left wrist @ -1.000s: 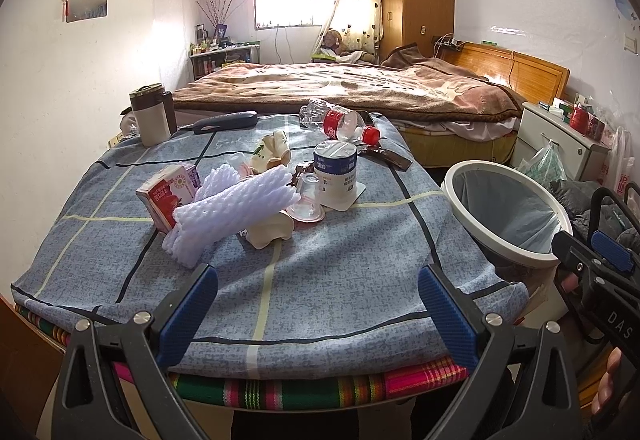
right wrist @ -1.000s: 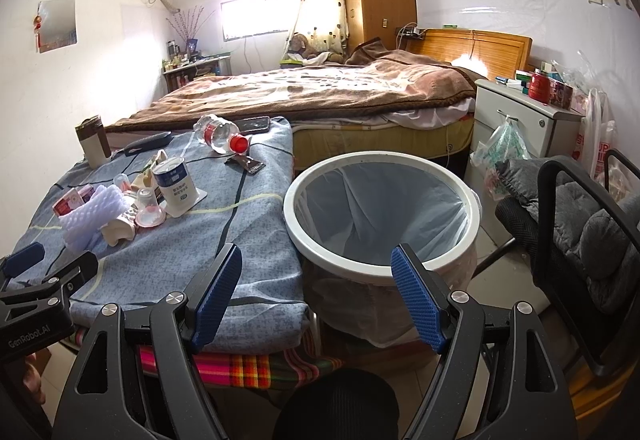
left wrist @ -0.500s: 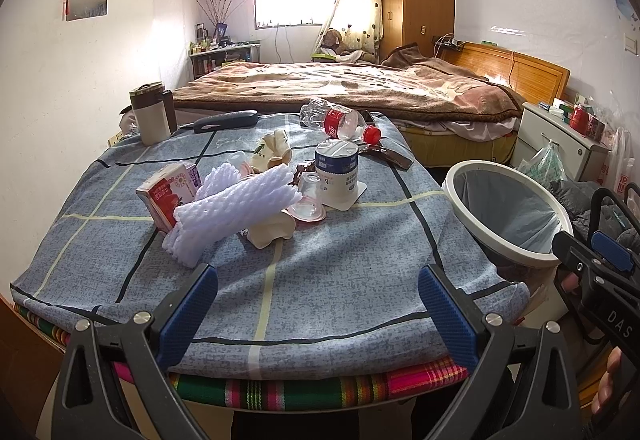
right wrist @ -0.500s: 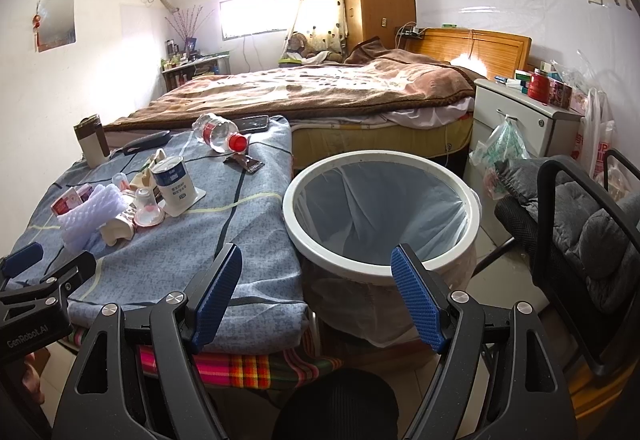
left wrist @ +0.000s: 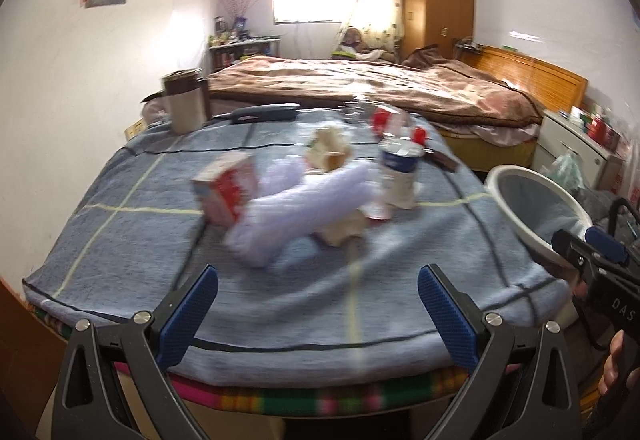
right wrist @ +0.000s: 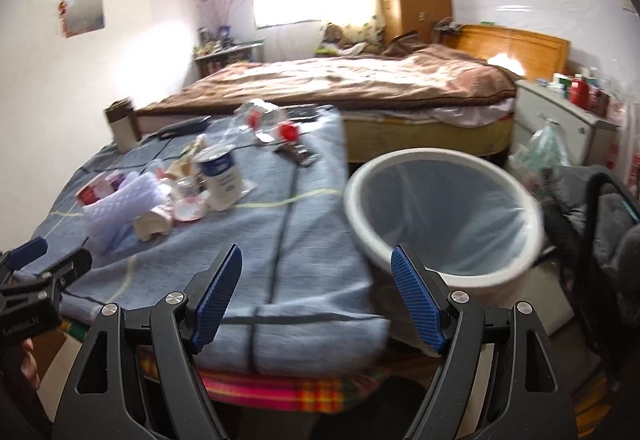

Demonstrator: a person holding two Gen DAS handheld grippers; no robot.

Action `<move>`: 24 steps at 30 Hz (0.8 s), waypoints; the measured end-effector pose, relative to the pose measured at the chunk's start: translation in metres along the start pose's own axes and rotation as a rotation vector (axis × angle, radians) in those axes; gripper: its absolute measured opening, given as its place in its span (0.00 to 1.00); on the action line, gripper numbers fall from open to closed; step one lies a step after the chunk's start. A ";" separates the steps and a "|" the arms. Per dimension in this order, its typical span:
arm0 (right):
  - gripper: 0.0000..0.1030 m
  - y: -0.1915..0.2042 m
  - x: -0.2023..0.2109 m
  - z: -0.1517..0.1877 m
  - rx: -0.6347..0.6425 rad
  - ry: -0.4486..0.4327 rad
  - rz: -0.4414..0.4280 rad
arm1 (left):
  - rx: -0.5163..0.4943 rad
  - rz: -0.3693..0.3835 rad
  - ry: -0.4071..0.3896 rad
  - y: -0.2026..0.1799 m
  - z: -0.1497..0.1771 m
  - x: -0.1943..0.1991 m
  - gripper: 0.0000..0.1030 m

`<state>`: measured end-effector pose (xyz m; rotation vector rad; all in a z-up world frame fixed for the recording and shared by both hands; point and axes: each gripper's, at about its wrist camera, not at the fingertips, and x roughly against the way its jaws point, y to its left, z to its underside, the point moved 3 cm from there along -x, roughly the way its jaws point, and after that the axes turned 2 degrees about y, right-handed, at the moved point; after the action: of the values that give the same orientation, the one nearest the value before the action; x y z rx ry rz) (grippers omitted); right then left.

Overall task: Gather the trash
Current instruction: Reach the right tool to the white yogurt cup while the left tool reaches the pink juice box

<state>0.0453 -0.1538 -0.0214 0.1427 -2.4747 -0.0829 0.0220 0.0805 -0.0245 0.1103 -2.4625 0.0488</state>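
Note:
Trash lies in a cluster on the blue checked table (left wrist: 132,224): a white foam net sleeve (left wrist: 304,207), a red-and-white carton (left wrist: 226,189), a blue-and-white cup (left wrist: 398,169), crumpled paper (left wrist: 330,151) and a clear bottle with a red cap (left wrist: 384,121). A white bin with a liner (right wrist: 444,211) stands right of the table. My left gripper (left wrist: 318,306) is open and empty over the table's near edge. My right gripper (right wrist: 316,298) is open and empty above the table's right front corner, beside the bin.
A metal flask (left wrist: 184,105) and a dark flat object (left wrist: 264,111) sit at the table's far left. A bed (right wrist: 360,83) lies behind, a nightstand (right wrist: 560,111) and a dark chair (right wrist: 612,224) at the right.
Both grippers have moved forward and left toward the table. The views are now blurred. The bin has shifted right in both views. Both jaws stay open.

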 end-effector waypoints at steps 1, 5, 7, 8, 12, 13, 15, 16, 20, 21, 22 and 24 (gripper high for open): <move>0.76 0.008 -0.005 -0.001 0.016 0.005 -0.031 | 0.017 -0.012 -0.007 0.010 -0.001 0.000 0.98; 0.76 0.026 -0.013 -0.005 0.055 0.018 -0.057 | 0.058 -0.050 -0.005 0.040 -0.005 -0.007 0.98; 0.76 0.032 -0.020 -0.008 0.076 0.022 -0.065 | 0.079 -0.051 0.005 0.053 -0.007 -0.013 0.98; 0.76 0.035 -0.022 -0.011 0.083 0.021 -0.068 | 0.085 -0.054 0.013 0.059 -0.008 -0.017 0.98; 0.76 0.041 -0.035 -0.024 0.091 0.015 -0.069 | 0.129 -0.038 0.032 0.081 -0.014 -0.029 0.98; 0.76 0.042 -0.039 -0.029 0.088 0.017 -0.079 | 0.132 -0.037 0.032 0.085 -0.016 -0.031 0.98; 0.76 0.046 -0.044 -0.034 0.090 0.017 -0.090 | 0.136 -0.037 0.039 0.093 -0.021 -0.038 0.98; 0.76 0.048 -0.048 -0.037 0.096 0.017 -0.094 | 0.139 -0.031 0.045 0.095 -0.024 -0.042 0.98; 0.76 0.054 -0.060 -0.046 0.103 0.016 -0.086 | 0.137 -0.013 0.057 0.102 -0.034 -0.057 0.98; 0.76 0.055 -0.064 -0.049 0.098 0.022 -0.094 | 0.134 -0.013 0.063 0.104 -0.036 -0.061 0.98; 0.75 0.056 -0.067 -0.050 0.095 0.024 -0.101 | 0.130 -0.008 0.064 0.106 -0.038 -0.064 0.97; 0.74 0.059 -0.073 -0.054 0.097 0.029 -0.113 | 0.133 0.011 0.068 0.107 -0.042 -0.071 0.93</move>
<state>0.1303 -0.0879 -0.0179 0.3230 -2.4411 -0.0085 0.0930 0.1948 -0.0371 0.1500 -2.3908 0.2182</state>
